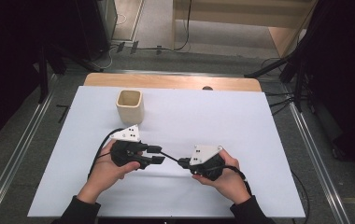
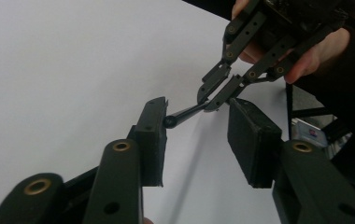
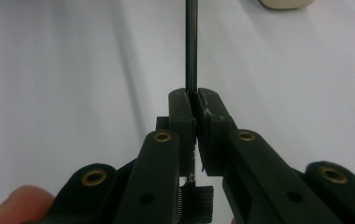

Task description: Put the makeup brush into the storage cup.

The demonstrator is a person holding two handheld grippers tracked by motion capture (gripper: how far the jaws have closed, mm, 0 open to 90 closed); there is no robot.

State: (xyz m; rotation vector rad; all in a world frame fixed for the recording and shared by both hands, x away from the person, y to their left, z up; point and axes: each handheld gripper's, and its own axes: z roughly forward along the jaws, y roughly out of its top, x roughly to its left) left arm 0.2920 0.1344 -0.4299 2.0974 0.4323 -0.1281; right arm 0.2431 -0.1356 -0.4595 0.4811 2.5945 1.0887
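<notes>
A thin black rod [image 1: 171,157] with a rounded end spans the gap between my two grippers above the white table [image 1: 213,116]. The right gripper [image 1: 183,162] is shut on one end of it; in the right gripper view the rod [image 3: 191,46] runs straight up out of the closed gripper [image 3: 192,99]. The left gripper [image 1: 156,155] is open. In the left gripper view the rod's rounded tip [image 2: 171,122] sits between the spread jaws [image 2: 199,121], close against the left pad [image 2: 153,140]. The right gripper [image 2: 214,97] shows beyond, pinching the rod.
A beige square cup [image 1: 130,105] stands upright at the back left of the table, behind the left gripper; its base shows as the cup [image 3: 285,3]. A wooden strip [image 1: 171,81] edges the far side. Metal rails run along both sides.
</notes>
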